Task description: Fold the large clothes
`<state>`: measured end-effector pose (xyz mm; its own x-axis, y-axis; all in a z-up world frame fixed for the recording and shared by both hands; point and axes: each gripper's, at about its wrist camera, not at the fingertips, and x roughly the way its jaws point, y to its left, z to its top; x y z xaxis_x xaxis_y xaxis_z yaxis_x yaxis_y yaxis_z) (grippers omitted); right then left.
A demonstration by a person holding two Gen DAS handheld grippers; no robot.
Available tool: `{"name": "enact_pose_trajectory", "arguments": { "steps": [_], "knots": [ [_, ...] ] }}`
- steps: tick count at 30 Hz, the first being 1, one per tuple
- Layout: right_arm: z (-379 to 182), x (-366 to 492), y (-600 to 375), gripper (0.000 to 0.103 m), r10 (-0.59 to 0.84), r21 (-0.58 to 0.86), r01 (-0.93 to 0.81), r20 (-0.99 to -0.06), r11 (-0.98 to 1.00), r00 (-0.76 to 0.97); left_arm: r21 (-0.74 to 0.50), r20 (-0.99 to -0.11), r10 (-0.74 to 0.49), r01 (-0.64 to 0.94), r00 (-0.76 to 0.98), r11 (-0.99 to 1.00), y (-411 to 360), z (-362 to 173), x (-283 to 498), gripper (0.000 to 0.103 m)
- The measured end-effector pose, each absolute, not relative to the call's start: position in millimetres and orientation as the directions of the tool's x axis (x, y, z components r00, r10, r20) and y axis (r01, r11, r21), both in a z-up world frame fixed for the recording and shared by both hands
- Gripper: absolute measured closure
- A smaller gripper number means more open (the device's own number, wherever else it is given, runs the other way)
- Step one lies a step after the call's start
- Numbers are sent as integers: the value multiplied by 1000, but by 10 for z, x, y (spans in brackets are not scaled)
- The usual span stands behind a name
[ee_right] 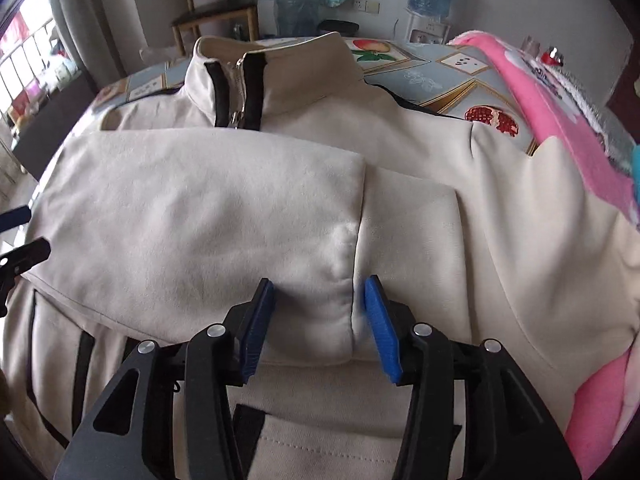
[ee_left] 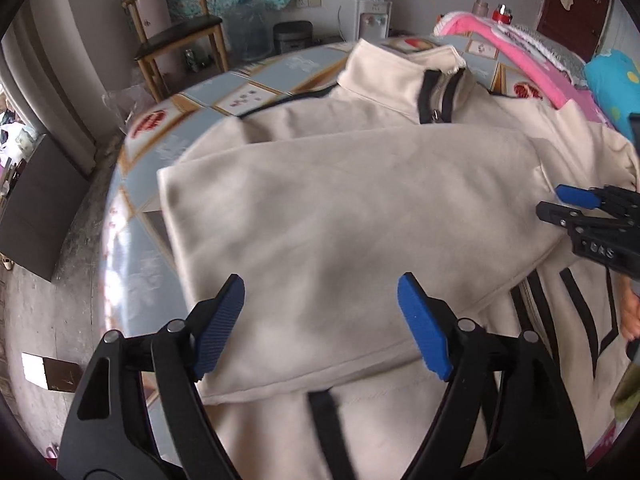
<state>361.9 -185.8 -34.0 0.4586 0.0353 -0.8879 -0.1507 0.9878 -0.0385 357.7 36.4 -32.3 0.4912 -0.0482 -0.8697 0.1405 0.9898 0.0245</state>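
your cream jacket [ee_right: 400, 152] lies face up on the fruit-print tablecloth [ee_left: 248, 84], collar away from you, zipper [ee_right: 236, 116] shut at the neck, with one sleeve [ee_left: 340, 208] folded flat across the chest. your right gripper [ee_right: 320, 320] is spread around that sleeve's cuff end – pads either side, not pinching. your left gripper [ee_left: 320, 320] hovers released over the sleeve (nothing in it). a pink blanket [ee_right: 560, 120] lies bunched at the jacket's far side.

wooden chair [ee_left: 172, 36], water dispenser [ee_left: 370, 0], pink blanket [ee_right: 560, 128], perhaps a bin [ee_left: 292, 36]
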Motion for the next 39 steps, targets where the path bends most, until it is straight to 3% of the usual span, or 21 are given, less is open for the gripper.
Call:
{"name": "enact_pose_trajectory", "arguments": {
  "steps": [4,6,9,14,16,21,27,29,39],
  "knots": [
    [-186,3544,-1827,54,73,-7,-155,-858,988,508,54,-876,-19,137,483,989,239,-412,3672,22],
    [-207,3546,-1803,45,53,-33,-156,-853,987,519,58,-879,-9,125,476,990,215,-455,3715,21],
    [-359,3588,-1790,40,19,-71,-162,-870,984,493,57,-886,2,104,464,993,198,-544,3761,18],
    [-252,3469,-1915,40,67,-4,-136,-857,991,511,37,-885,-7,86,465,996,253,-562,3777,13],
    [-218,3447,-1945,38,70,-3,-138,-849,990,523,32,-885,-9,80,465,996,280,-577,3777,8],
    [-381,3498,-1922,34,44,-38,-152,-862,988,504,4,-883,-29,70,469,998,325,-598,3772,8],
    [-437,3512,-2012,11,30,-35,-114,-853,993,521,5,-878,-29,69,478,998,326,-606,3762,8],
    [-460,3519,-2066,7,42,-12,-101,-857,995,514,5,-881,-26,64,472,998,324,-605,3771,7],
    [-465,3594,-2073,6,41,-9,-103,-882,995,470,-1,-892,-17,35,452,999,329,-606,3791,7]
  ]
}}
